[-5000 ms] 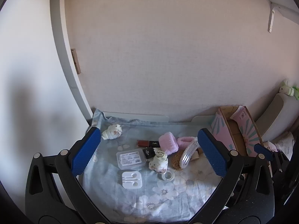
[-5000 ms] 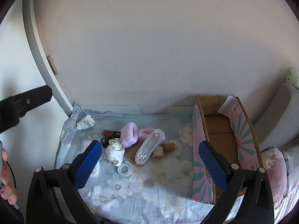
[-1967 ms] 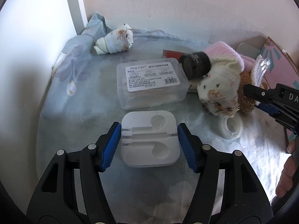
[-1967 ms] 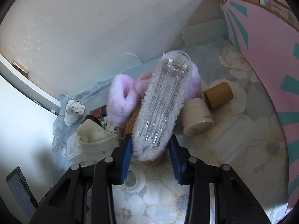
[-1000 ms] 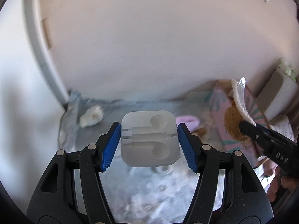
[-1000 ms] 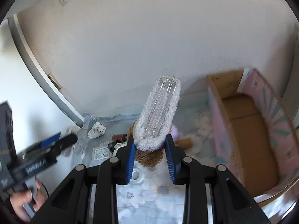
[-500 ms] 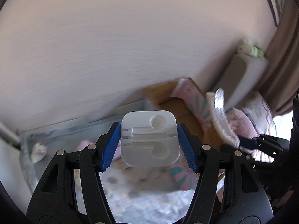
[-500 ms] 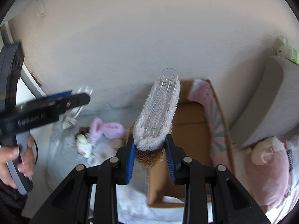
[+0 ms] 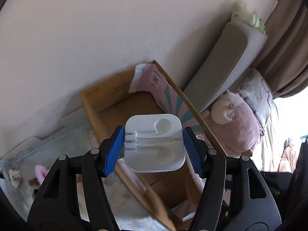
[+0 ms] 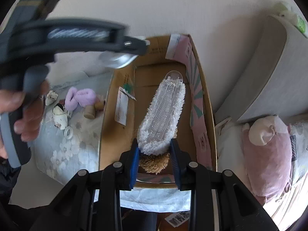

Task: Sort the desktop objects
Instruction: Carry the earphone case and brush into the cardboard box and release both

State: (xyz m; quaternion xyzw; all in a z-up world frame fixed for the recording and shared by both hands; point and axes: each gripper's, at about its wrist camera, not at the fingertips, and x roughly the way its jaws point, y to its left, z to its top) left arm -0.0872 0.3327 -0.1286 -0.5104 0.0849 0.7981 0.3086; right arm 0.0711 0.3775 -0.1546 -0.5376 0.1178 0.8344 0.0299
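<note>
- The cardboard box stands open at the right edge of the floral-covered table, its far wall against the room's wall; its near end is cut off behind the tongs in both views.
- The right gripper is clamped narrowly on the heel of a fluffy white slipper, held over the box's interior; a brown fuzzy piece beneath is mostly hidden.
- The left gripper, partly open, grips a white moulded case by its sides above the box's floor.
- Pink fluffy items, small jars and a tape ring lie near the table's far edge, blurred.
</note>
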